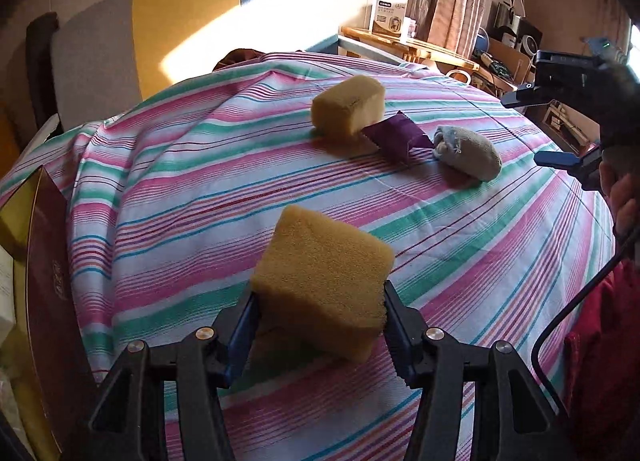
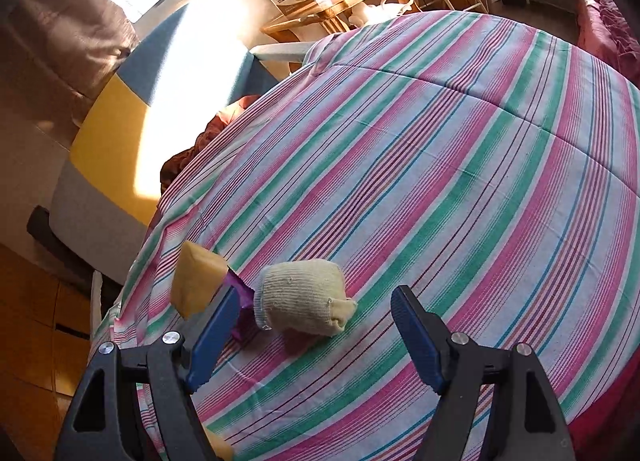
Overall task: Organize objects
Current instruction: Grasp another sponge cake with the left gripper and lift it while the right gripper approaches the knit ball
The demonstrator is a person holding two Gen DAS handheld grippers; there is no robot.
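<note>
a: what's the left gripper [image 1: 320, 321] doing?

b: its jaws are pinched on a yellow sponge block [image 1: 324, 277]; both blue pads press into the block's sides, and the foam bulges a little at the right pad. the block sits tilted, lifted off the striped bedsheet [image 1: 180, 197].

a: and the rest, taking the rolled sock [image 1: 468, 155] as the marker?

b: the sock lies on the bedsheet. just beside it, on its left in the left wrist view, is a purple wrapper [image 1: 394, 135], and touching the wrapper's far side is a second yellow sponge [image 1: 348, 107]. the held block is well nearer the camera than the sock.

a: the right gripper [image 2: 316, 337]?

b: jaws spread wide, nothing between the pads. it hangs above the sheet, with the sock [image 2: 304, 303] lying just beyond the gap between its fingers. the wrapper [image 2: 240, 293] peeks out past the left finger, the second sponge [image 2: 196, 285] next to it. in the left wrist view that gripper [image 1: 560, 129] shows to the right of the sock, with part of a hand [image 1: 624, 197] below it.

a: anything else?

b: a dark red box [image 1: 52, 293] far left of the sock, at the sheet's edge.
</note>
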